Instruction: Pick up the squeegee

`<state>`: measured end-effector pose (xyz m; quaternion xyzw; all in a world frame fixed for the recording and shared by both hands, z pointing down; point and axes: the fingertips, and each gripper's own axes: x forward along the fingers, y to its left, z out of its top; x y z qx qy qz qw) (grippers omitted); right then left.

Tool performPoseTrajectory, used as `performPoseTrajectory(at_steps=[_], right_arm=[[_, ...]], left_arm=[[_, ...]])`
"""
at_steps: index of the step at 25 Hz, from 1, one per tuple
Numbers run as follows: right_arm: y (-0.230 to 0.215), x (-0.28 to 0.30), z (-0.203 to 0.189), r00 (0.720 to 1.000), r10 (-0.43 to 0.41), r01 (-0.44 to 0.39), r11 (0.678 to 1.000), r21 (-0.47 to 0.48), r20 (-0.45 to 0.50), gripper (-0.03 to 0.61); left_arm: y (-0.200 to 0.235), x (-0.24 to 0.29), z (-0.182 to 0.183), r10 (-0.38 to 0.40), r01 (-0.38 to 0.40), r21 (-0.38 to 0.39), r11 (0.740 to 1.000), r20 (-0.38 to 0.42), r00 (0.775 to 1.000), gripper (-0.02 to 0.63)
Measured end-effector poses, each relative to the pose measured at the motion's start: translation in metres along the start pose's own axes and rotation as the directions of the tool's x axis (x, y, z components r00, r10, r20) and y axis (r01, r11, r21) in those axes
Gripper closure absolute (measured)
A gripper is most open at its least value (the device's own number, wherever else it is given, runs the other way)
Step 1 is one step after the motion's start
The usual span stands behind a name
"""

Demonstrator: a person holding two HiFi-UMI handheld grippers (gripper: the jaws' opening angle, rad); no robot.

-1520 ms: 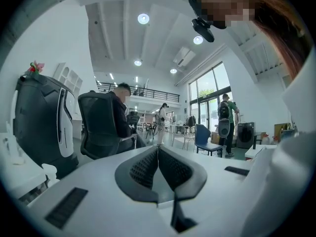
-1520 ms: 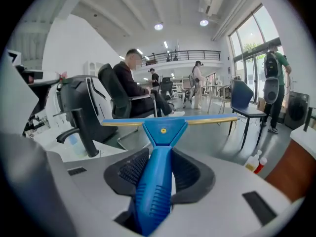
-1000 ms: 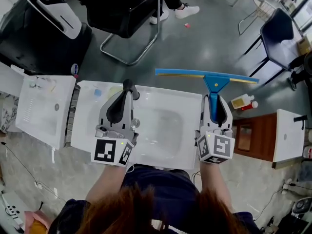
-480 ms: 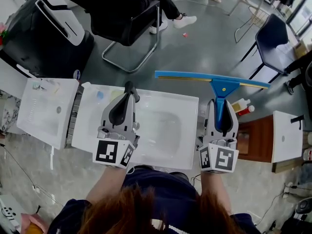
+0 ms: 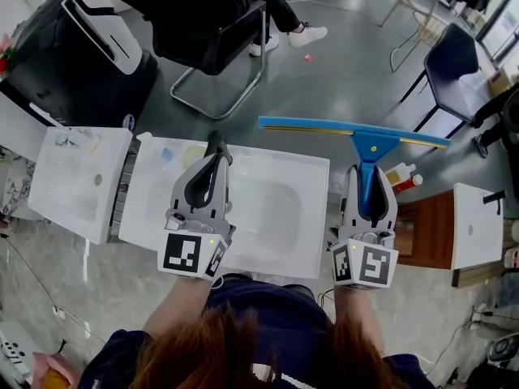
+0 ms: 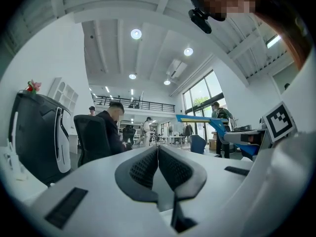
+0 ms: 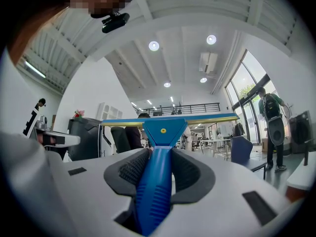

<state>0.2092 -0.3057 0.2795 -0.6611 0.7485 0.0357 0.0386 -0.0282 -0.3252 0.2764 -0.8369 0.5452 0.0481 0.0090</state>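
The squeegee (image 5: 369, 146) has a blue handle and a long blue blade bar with a yellow edge. My right gripper (image 5: 367, 173) is shut on its handle and holds it level in the air, blade crosswise and pointing away from me. In the right gripper view the handle (image 7: 157, 179) sits clamped between both black pads, and the blade (image 7: 168, 120) spans the view ahead. My left gripper (image 5: 213, 154) hovers over the white sink (image 5: 308, 241), jaws together with nothing in them. The left gripper view shows its pads (image 6: 170, 168) touching and the squeegee (image 6: 205, 121) off to the right.
A second white basin (image 5: 57, 201) lies at the left and a brown cabinet (image 5: 422, 233) with bottles (image 5: 404, 177) at the right. A black chair (image 5: 215, 31) with a seated person stands beyond the sink, a blue chair (image 5: 454, 63) at far right.
The right gripper rose with the squeegee and shifted slightly right during the first half second, then held still. The left gripper lifted a little above the sink.
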Motion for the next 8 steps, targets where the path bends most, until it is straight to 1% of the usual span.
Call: performPoseTrajectory(at_steps=[8], right_arm=[[0.009, -0.006, 0.022, 1.000, 0.008, -0.008, 1.000, -0.008, 0.013, 0.420]], left_arm=[[0.000, -0.006, 0.011, -0.007, 0.007, -0.014, 1.000, -0.005, 1.000, 0.592]])
